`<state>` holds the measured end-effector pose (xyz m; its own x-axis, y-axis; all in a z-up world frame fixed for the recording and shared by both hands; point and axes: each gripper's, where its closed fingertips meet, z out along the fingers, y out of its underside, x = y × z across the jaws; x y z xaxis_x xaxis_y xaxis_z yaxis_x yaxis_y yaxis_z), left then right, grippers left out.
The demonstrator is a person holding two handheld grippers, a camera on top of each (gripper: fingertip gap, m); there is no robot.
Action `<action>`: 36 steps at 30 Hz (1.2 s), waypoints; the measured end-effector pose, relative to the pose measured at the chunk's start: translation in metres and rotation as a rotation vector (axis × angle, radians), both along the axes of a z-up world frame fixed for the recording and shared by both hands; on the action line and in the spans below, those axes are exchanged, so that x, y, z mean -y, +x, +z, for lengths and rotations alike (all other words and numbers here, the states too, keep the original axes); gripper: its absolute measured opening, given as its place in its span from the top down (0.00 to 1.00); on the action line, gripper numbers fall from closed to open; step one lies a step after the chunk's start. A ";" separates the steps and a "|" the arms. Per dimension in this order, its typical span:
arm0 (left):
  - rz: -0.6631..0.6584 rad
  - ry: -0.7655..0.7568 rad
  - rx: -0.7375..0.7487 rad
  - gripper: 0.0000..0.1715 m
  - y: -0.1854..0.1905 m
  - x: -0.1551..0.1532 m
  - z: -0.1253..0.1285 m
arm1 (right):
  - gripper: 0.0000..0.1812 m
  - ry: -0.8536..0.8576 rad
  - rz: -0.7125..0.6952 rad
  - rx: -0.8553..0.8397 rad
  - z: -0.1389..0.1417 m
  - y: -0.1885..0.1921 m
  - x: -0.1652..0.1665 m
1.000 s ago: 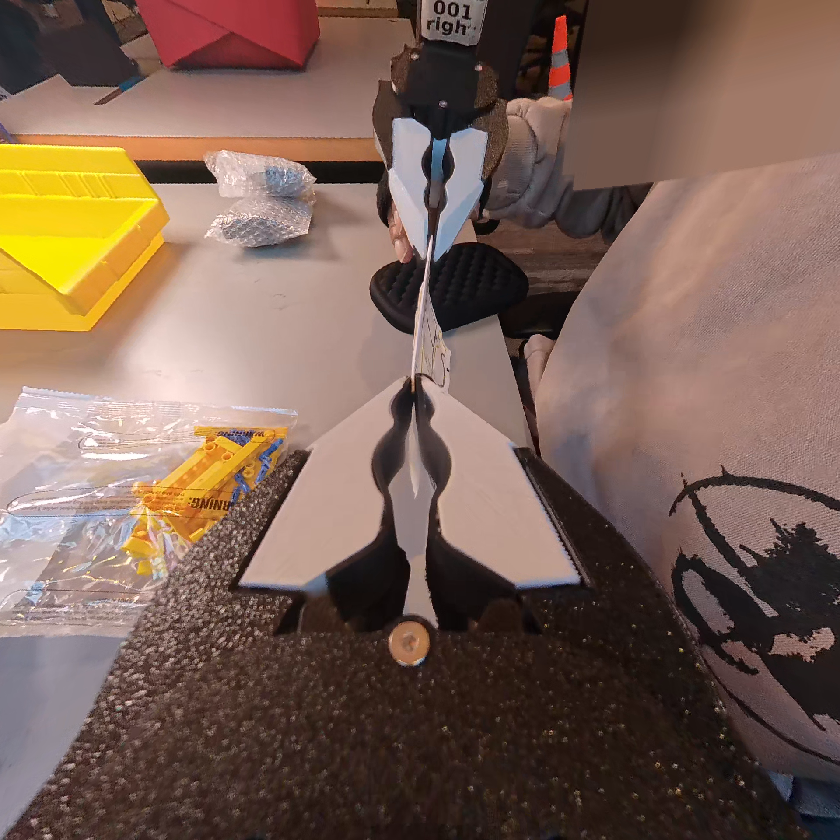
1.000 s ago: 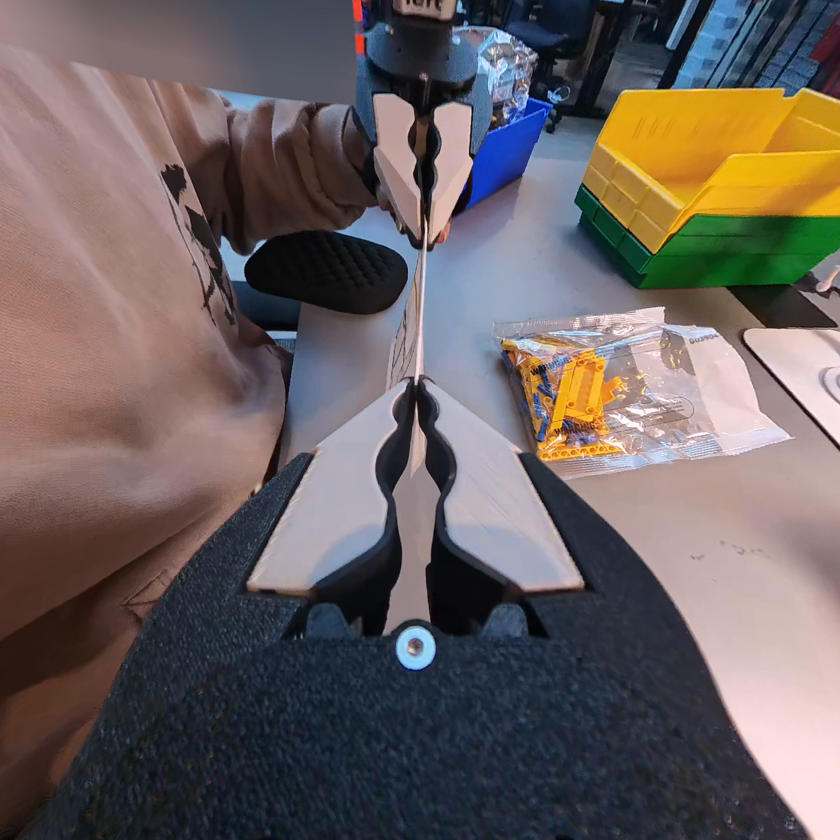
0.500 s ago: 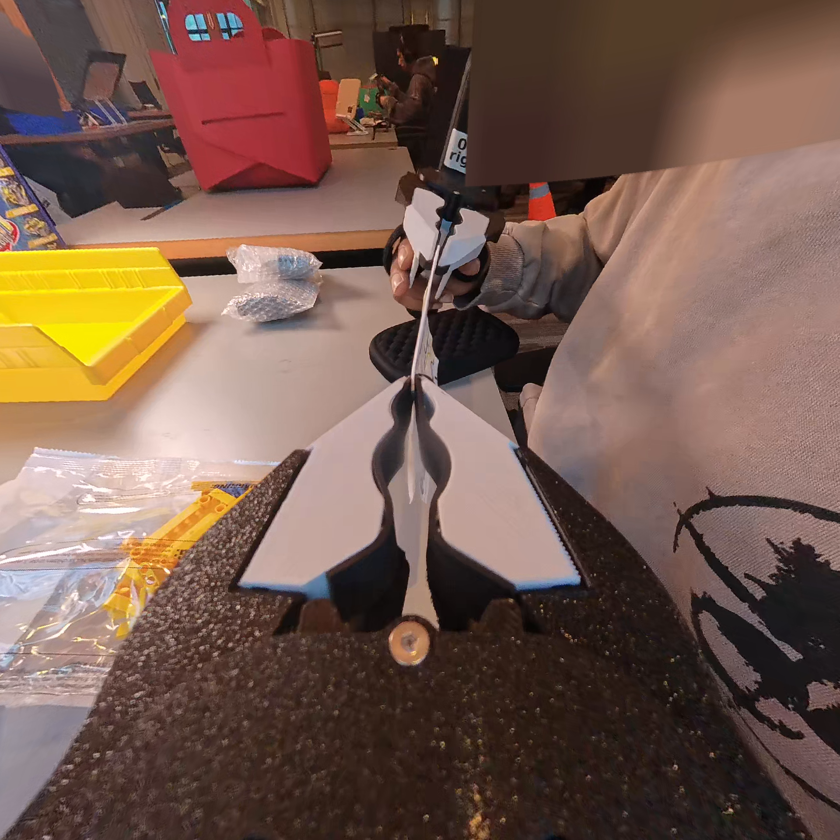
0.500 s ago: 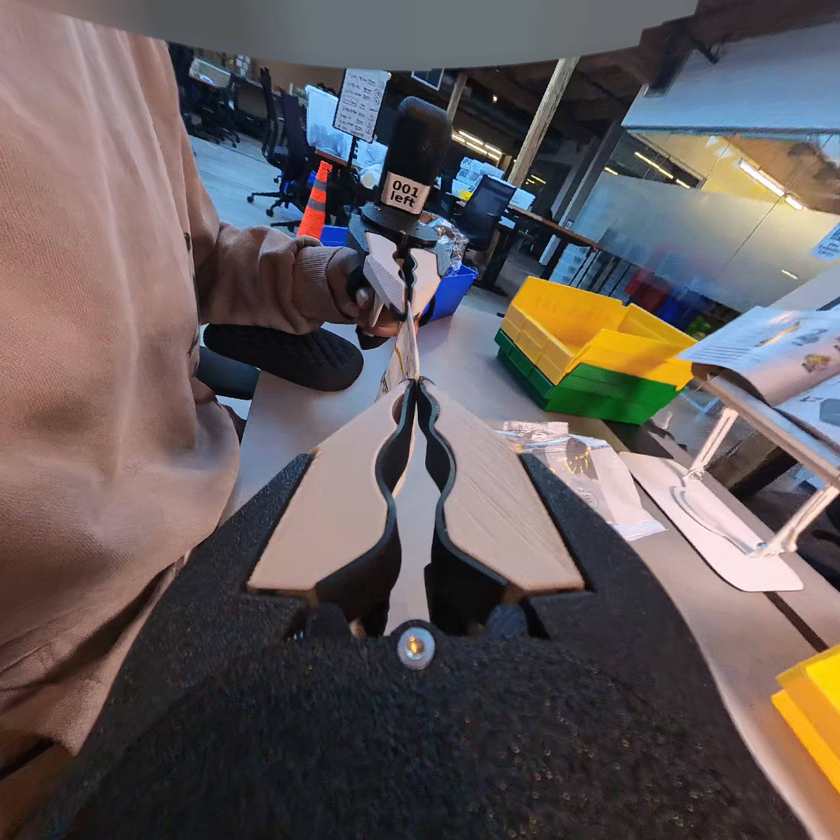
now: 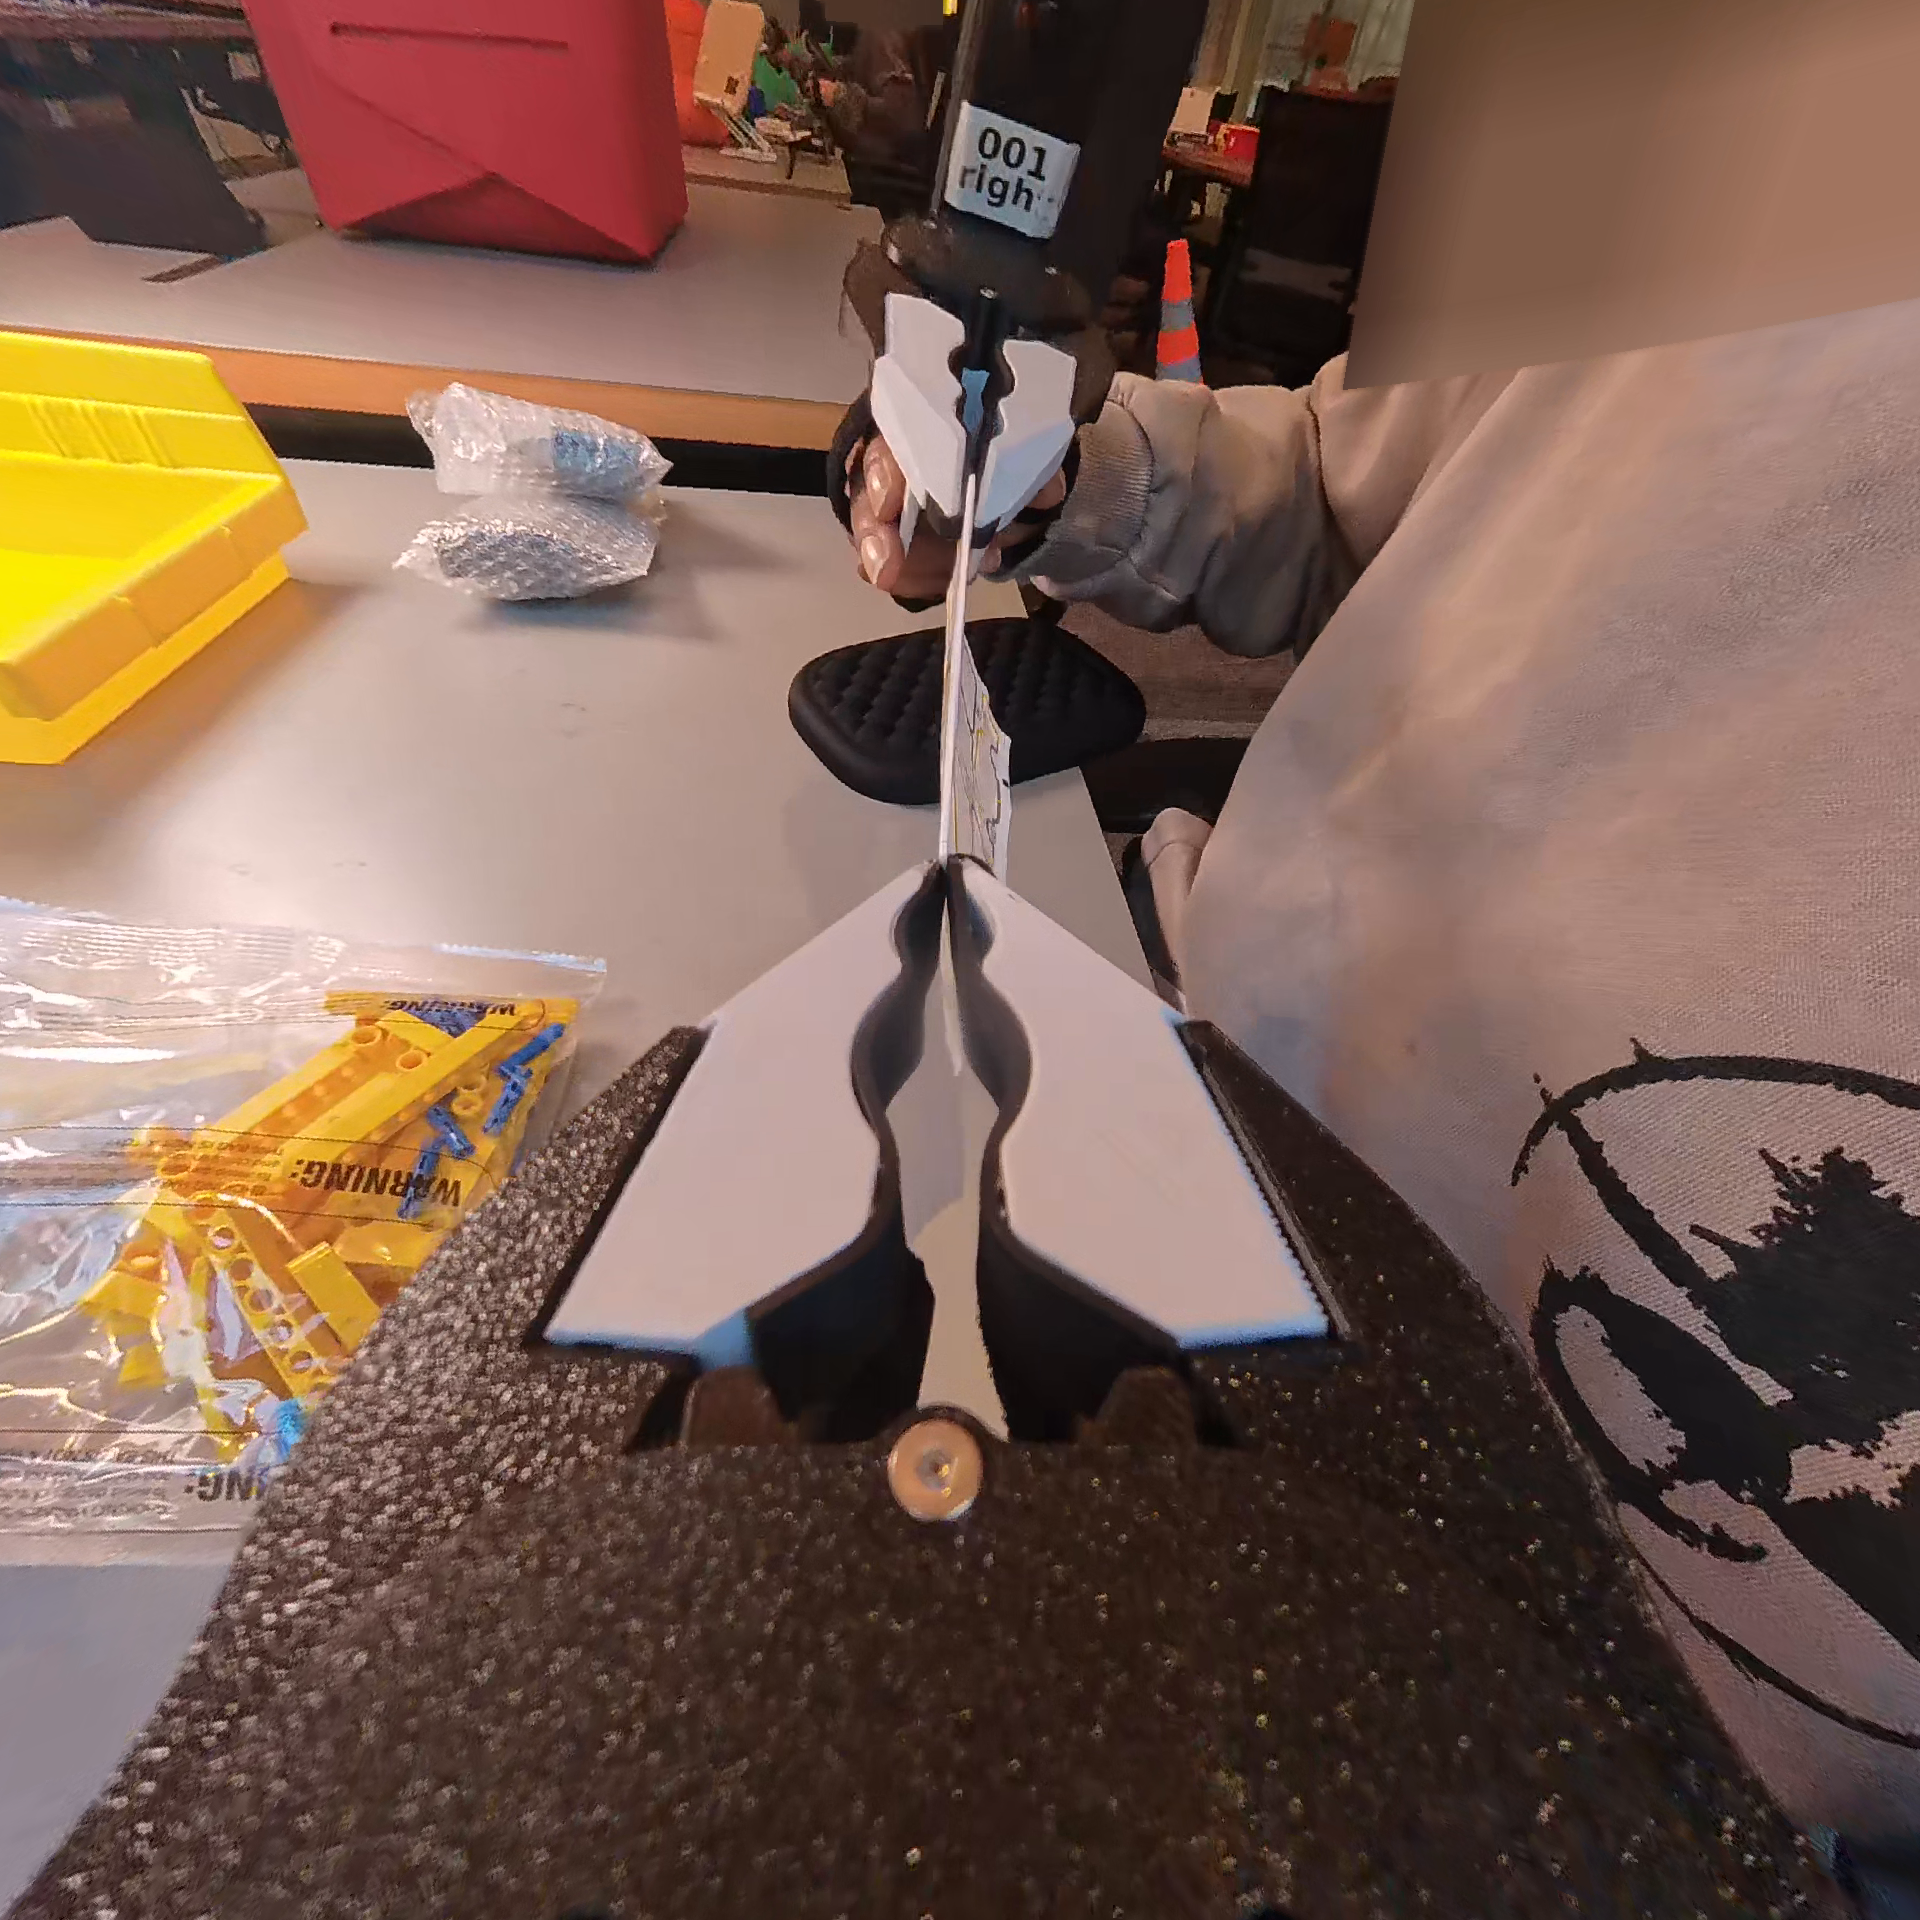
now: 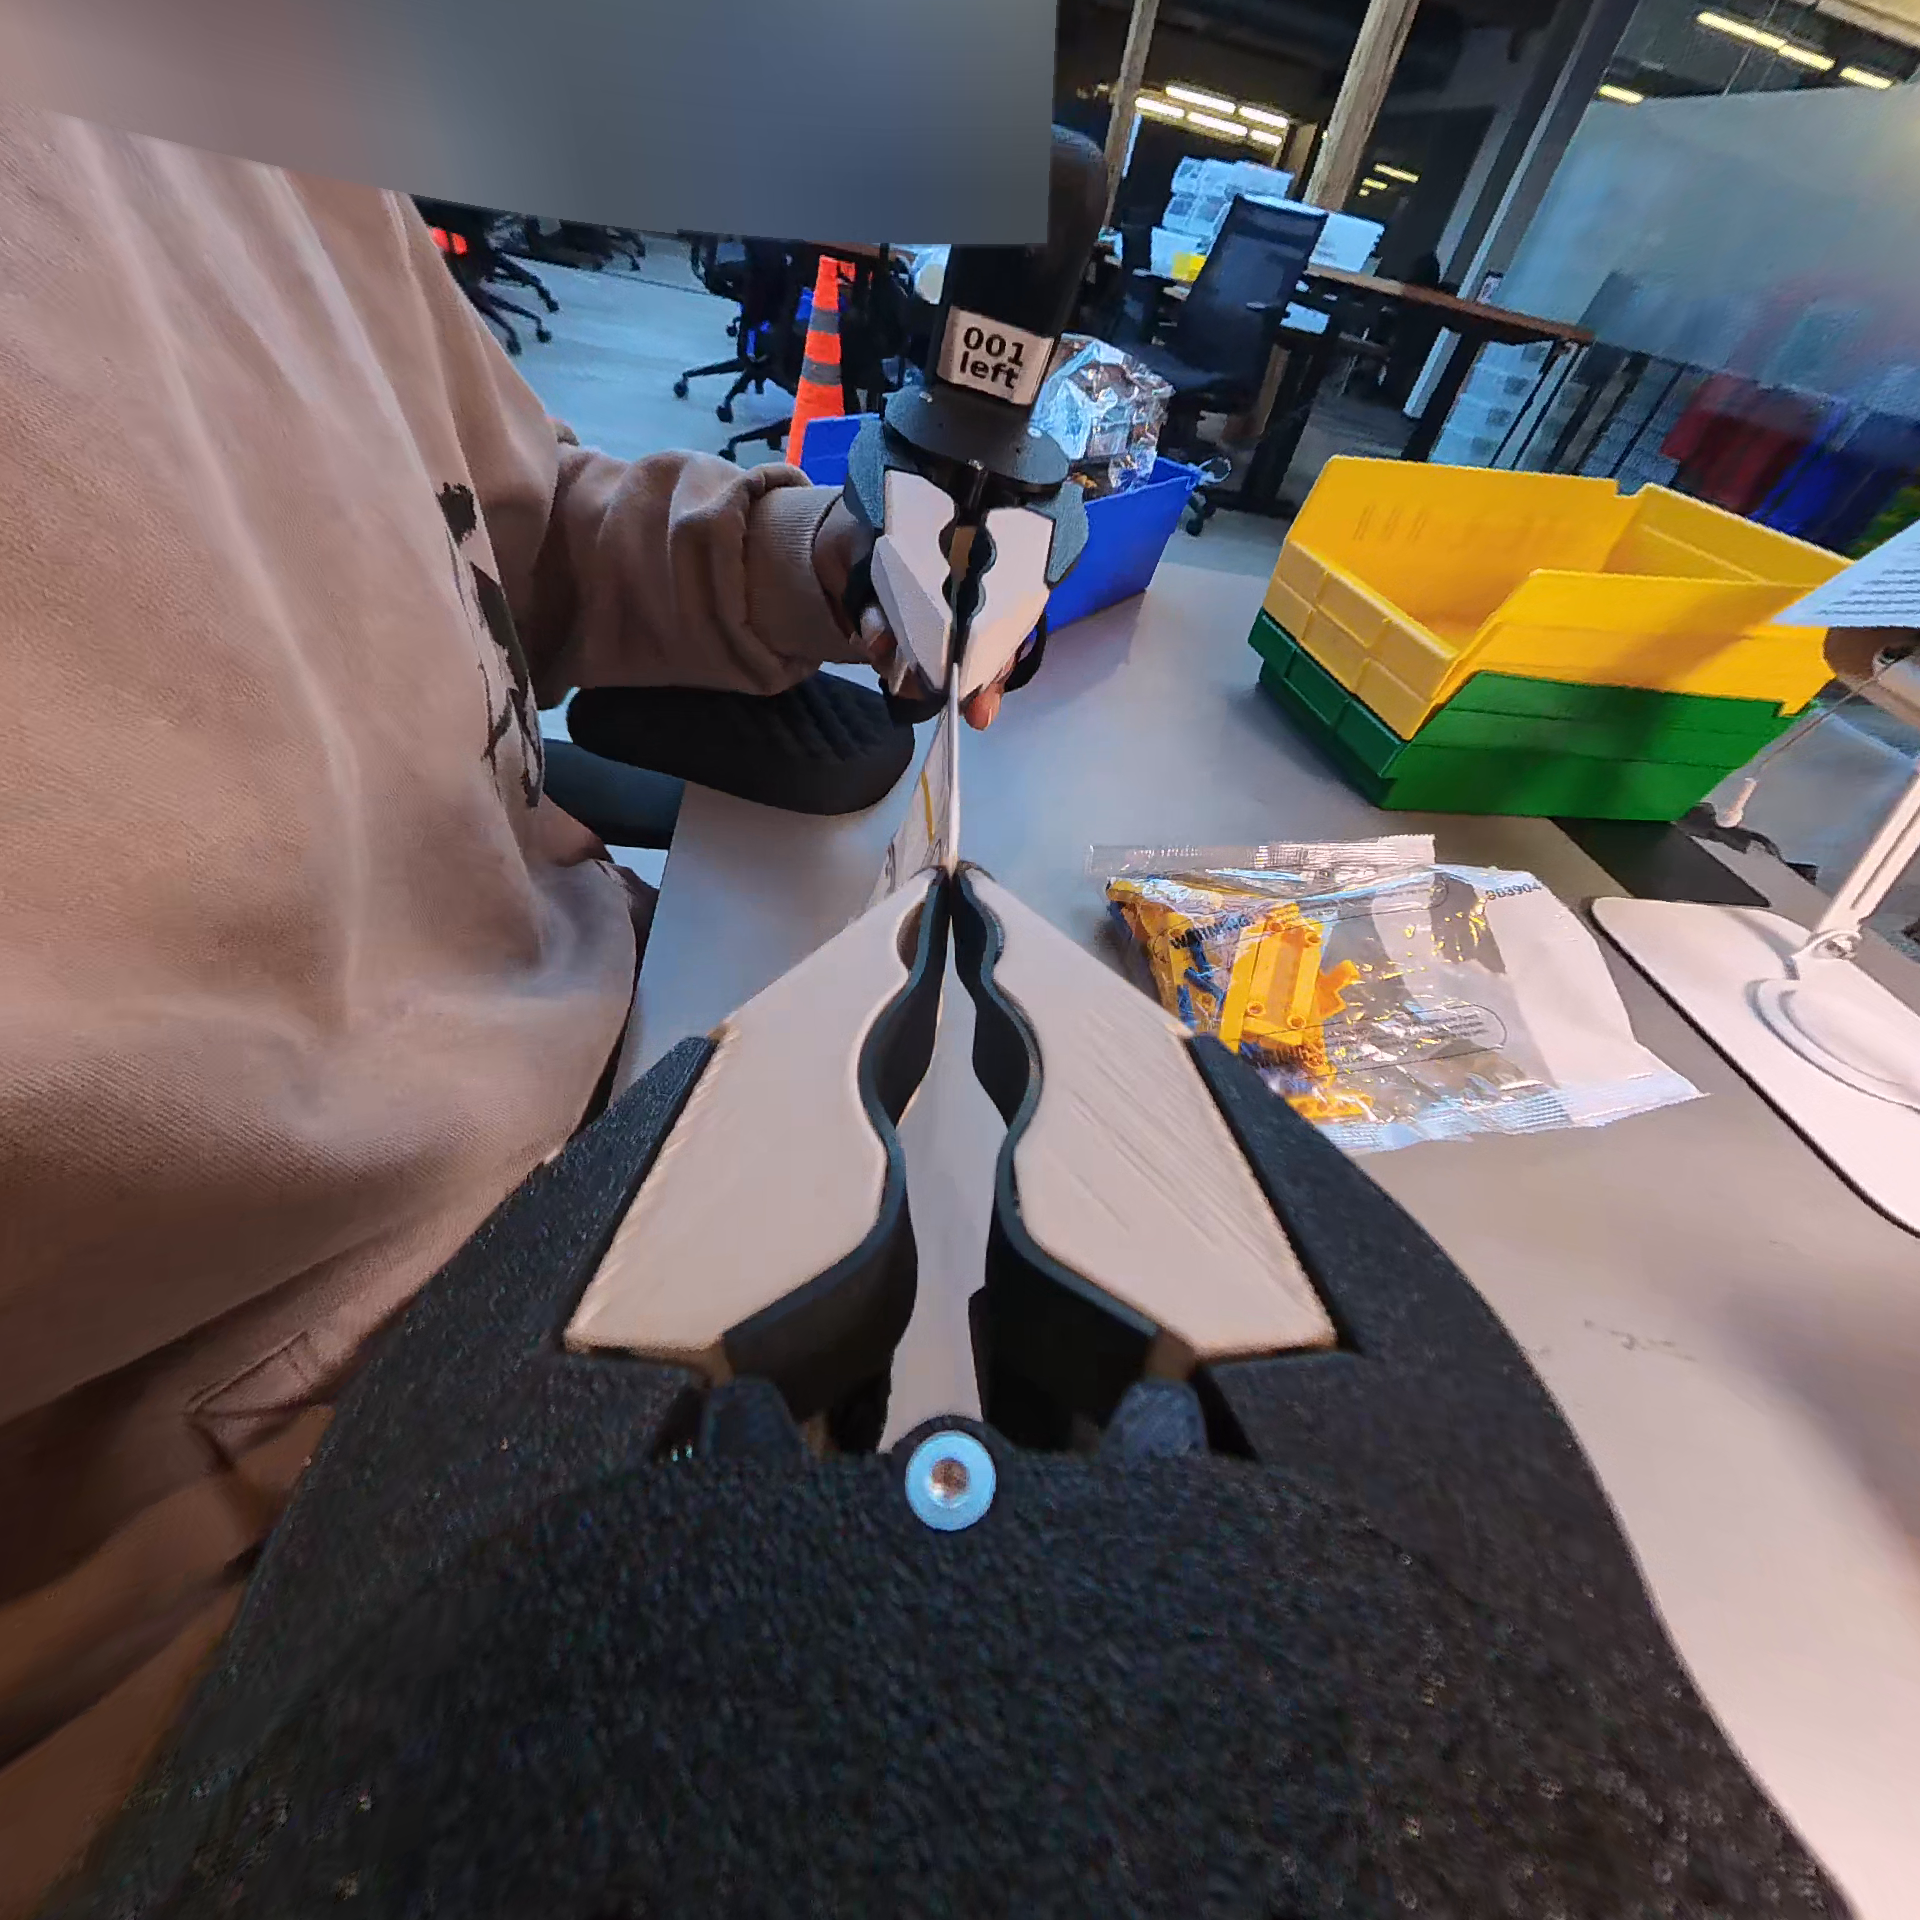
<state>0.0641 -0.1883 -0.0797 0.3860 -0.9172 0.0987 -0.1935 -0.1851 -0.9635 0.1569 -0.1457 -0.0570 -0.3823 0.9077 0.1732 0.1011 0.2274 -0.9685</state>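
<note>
Left wrist view: the left gripper (image 5: 948, 873) pinches a thin printed paper sheet (image 5: 971, 727) above a grey table (image 5: 520, 748); left of its fingers lie one clear bag of yellow bricks (image 5: 260, 1143), two bubble-wrap bundles (image 5: 530, 499) and one yellow bin (image 5: 114, 551).

Right wrist view: the right gripper (image 6: 951, 873) pinches the sheet's other end; right of its fingers stand stacked yellow and green bins (image 6: 1538, 665) in an open workshop.

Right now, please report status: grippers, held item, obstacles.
Left gripper and right gripper both shut on one thin printed sheet, stretched edge-on between them. Bag of yellow bricks beside, apart.
</note>
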 end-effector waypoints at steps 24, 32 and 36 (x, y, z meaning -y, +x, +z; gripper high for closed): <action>0.126 -0.133 0.281 1.00 -0.004 -0.073 0.038 | 0.61 -0.290 -0.210 -0.056 0.053 -0.024 -0.099; 0.092 -0.249 0.666 1.00 -0.011 -0.084 0.043 | 0.86 -0.598 -0.088 -0.078 0.020 -0.067 -0.066; 0.120 -0.233 0.564 1.00 -0.017 -0.084 0.028 | 1.00 -0.596 -0.052 -0.058 0.020 -0.075 -0.073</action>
